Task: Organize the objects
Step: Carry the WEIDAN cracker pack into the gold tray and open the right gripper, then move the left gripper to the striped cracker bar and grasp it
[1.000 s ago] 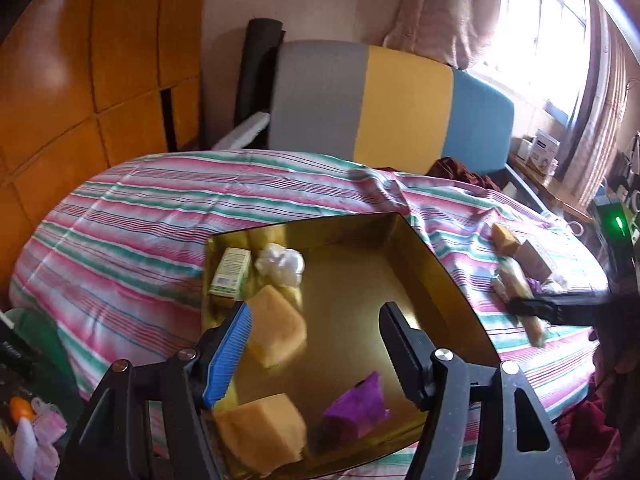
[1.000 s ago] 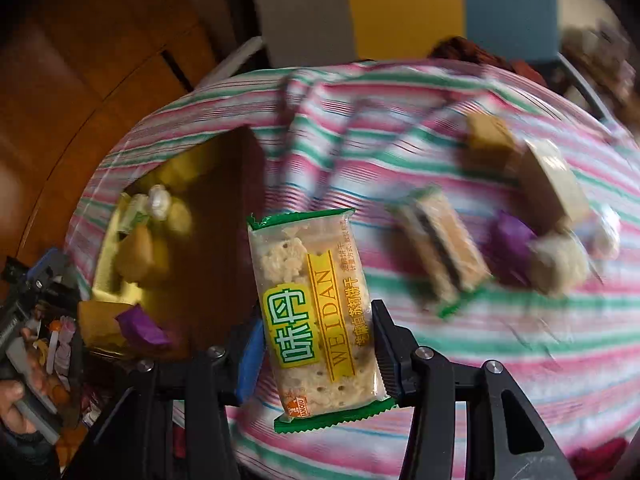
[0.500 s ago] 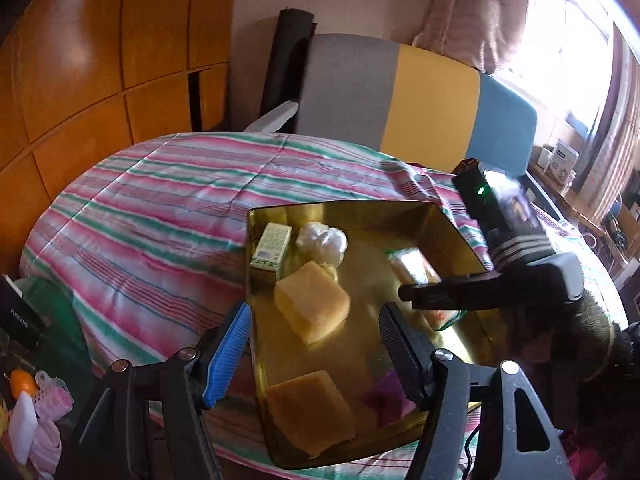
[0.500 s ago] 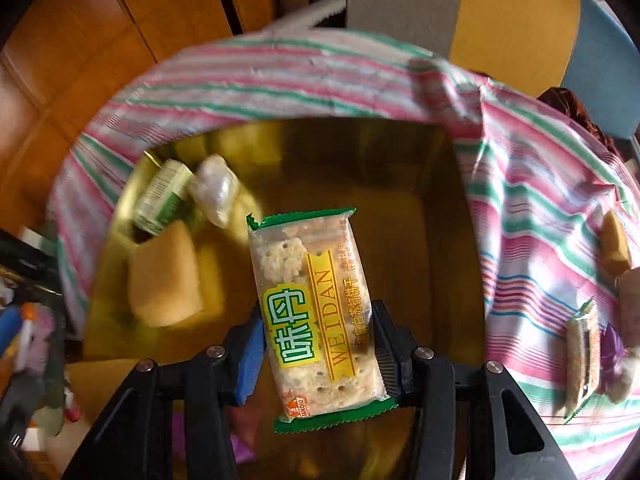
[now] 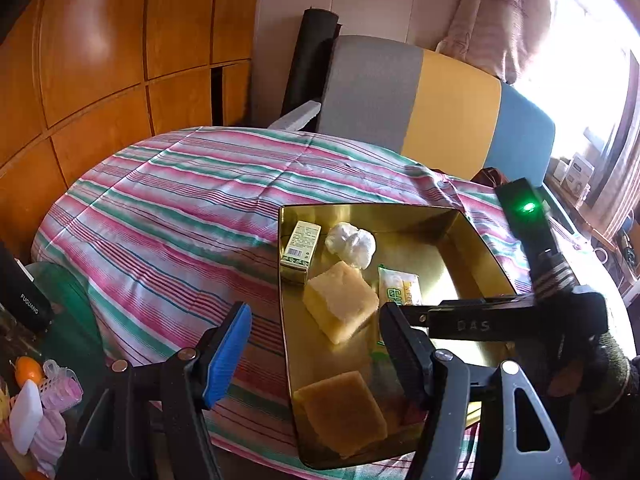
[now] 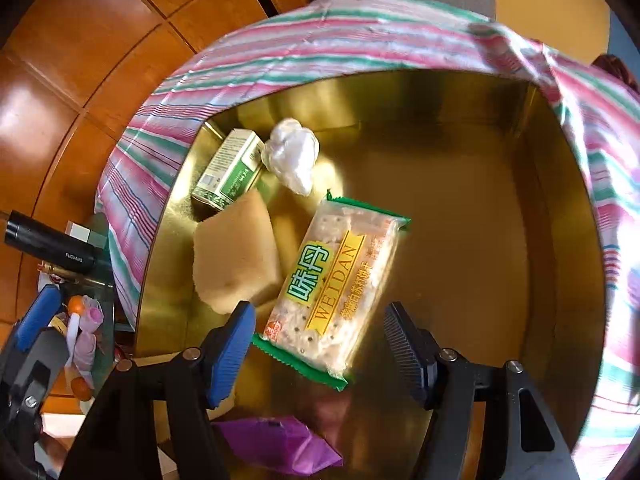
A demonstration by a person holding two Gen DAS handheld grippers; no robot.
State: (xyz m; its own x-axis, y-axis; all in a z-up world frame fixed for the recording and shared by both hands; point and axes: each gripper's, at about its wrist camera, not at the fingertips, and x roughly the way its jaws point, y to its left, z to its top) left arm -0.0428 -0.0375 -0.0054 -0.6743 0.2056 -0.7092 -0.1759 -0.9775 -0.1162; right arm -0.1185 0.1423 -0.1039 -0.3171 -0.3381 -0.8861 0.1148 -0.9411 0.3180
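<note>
Right gripper (image 6: 316, 344), jaws just opened wide, releases the cracker packet (image 6: 334, 284) into the gold tray (image 6: 460, 216); left gripper (image 5: 312, 344) waits open, empty.

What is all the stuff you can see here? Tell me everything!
gold tray: one, shiny gold, on the striped cloth
cracker packet: one, green-edged, lying loose in the tray
sponge blocks: two, yellow, in the tray
small box: one, green and white, tray corner
white wad: one, beside the box
purple wrapper: one, tray's near edge
striped cloth: one, pink and green
chair: one, grey, yellow, blue, behind
left claw: open, empty
right claw: just opened, packet released
</note>
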